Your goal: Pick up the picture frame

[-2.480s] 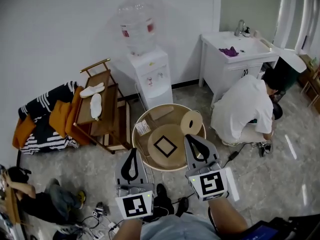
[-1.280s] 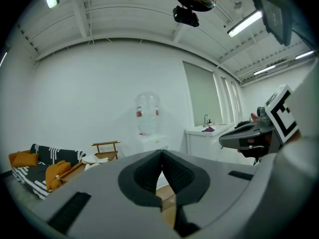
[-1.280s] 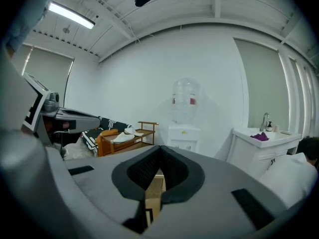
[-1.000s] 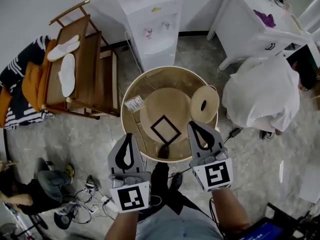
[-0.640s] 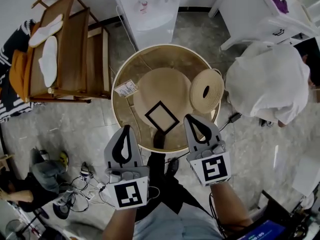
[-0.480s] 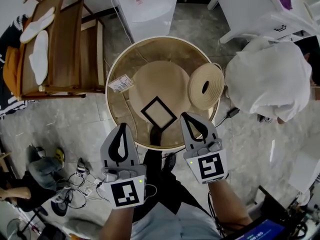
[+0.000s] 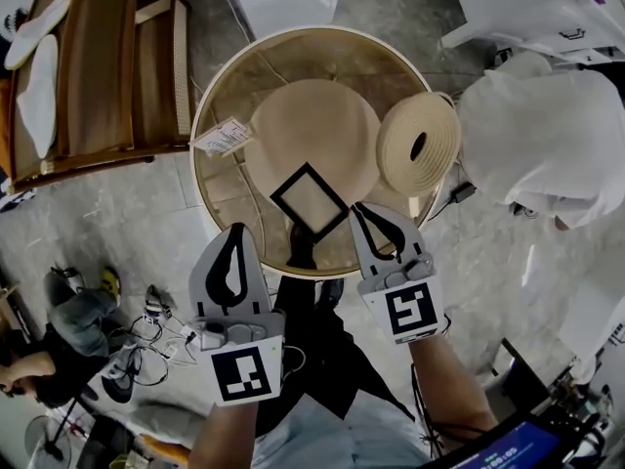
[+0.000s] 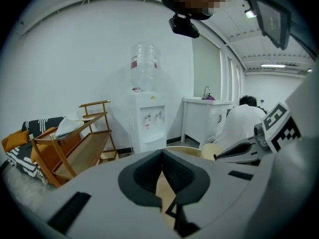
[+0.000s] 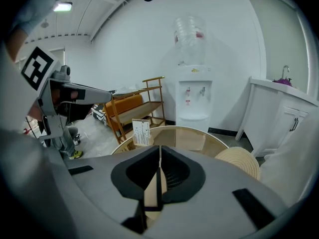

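Note:
The picture frame [image 7: 310, 201] is a small black-edged square with a pale centre. It lies flat on a round beige mat [image 7: 312, 125] on the round glass table [image 7: 220, 189], toward the near edge. My right gripper [image 7: 363, 208] is shut and empty, its tip just right of the frame's near right corner. My left gripper [image 7: 237, 231] is shut and empty, over the table's near left rim, a short way left of the frame. Between the shut jaws in the left gripper view [image 8: 162, 152], a bit of the frame's black edge [image 8: 173, 212] shows below.
A straw hat [image 7: 418, 145] rests on the table's right rim and a printed card [image 7: 223, 137] stands at its left. A person in white [image 7: 547, 135] crouches at the right. A wooden rack [image 7: 98, 66] stands at the left. Cables [image 7: 146, 325] lie on the floor.
The head view has tilted down and drawn nearer, so the table fills more of it. Both grippers stay shut; the right tip now sits beside the frame's corner.

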